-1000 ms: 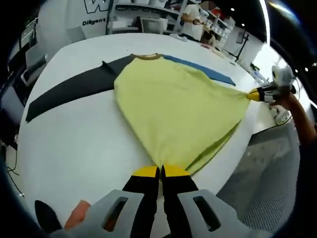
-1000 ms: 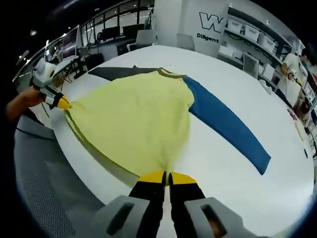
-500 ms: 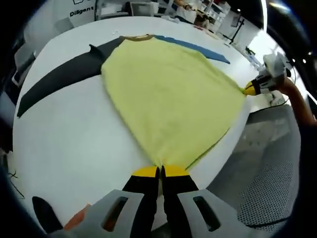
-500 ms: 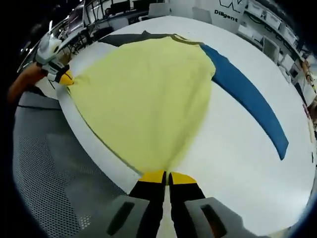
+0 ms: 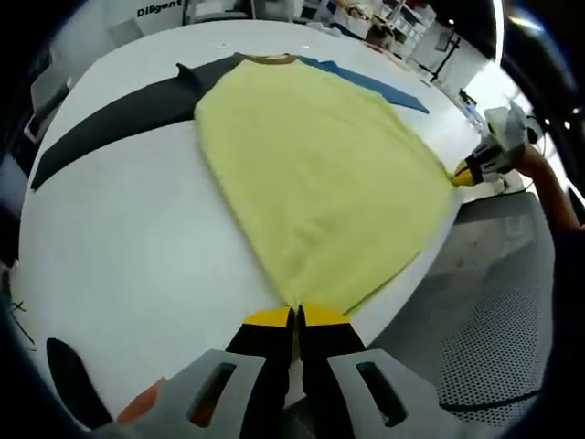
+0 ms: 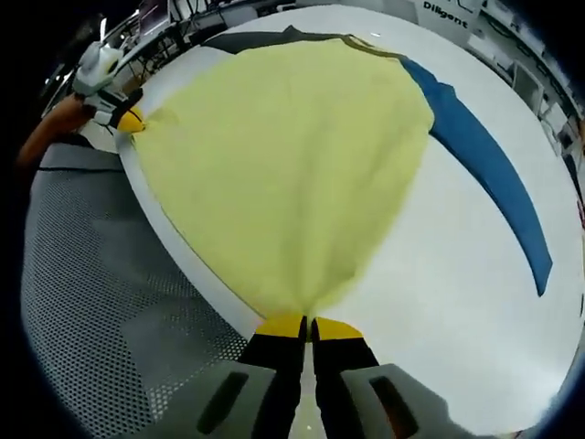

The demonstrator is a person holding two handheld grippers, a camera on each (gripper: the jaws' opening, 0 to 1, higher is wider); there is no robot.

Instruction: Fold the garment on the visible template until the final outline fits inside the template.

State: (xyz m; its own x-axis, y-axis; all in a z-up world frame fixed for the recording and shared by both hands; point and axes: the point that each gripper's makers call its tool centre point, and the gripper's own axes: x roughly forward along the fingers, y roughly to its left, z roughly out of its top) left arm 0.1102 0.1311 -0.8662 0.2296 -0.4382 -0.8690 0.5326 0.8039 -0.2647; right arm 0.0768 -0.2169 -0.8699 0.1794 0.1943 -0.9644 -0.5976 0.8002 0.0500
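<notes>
A long-sleeved shirt lies spread on a white table [image 5: 137, 265]: yellow-green body [image 5: 320, 174], one dark grey sleeve [image 5: 119, 119], one blue sleeve [image 5: 366, 78]. My left gripper [image 5: 294, 315] is shut on one hem corner at the table's near edge. In the right gripper view the yellow body [image 6: 292, 155] stretches away from my right gripper [image 6: 309, 325], which is shut on the other hem corner, with the blue sleeve [image 6: 494, 174] at the right. Each gripper also shows across the hem in the other's view: the right one [image 5: 471, 171], the left one [image 6: 128, 119].
Grey perforated flooring [image 6: 101, 302] lies below the table's edge [image 6: 183, 247]. A person's hand [image 5: 539, 183] holds the right gripper. Shelves and desks stand at the back of the room [image 5: 366, 14]. The white table [image 6: 466, 293] extends beyond the blue sleeve.
Both grippers have lifted and drawn the hem toward the table's near edge; the yellow body now stretches flatter and wider between them, and both cameras look down more steeply.
</notes>
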